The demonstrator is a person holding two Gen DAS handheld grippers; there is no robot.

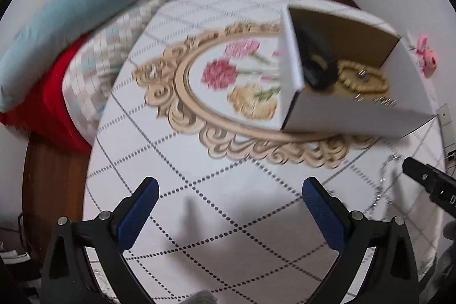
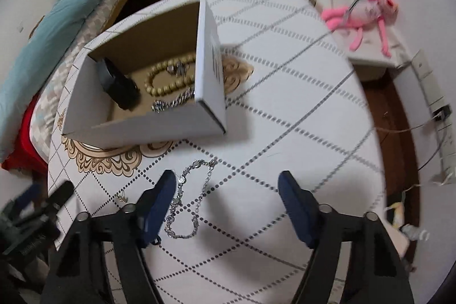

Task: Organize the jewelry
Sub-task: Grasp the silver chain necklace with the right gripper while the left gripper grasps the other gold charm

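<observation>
Right wrist view: silver chain necklace (image 2: 190, 201) on tablecloth (image 2: 285, 110), white cardboard box (image 2: 148, 124) beyond, both grippers' fingers spread, empty.

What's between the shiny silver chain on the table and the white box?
Only bare tablecloth with its dotted lines and a bit of gold scroll print. The right wrist view shows nothing lying between the silver chain and the white box.

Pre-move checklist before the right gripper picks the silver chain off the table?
1. Right gripper open: ok.
2. Right gripper empty: ok.
3. Silver chain between the fingers: not ok, it lies by the left finger, off centre.
4. Chain free of snags: cannot tell, its loops overlap.
5. Left gripper clear of the chain: ok, open and apart.
6. White box has room: ok, floor space beside the bead bracelet.
</observation>
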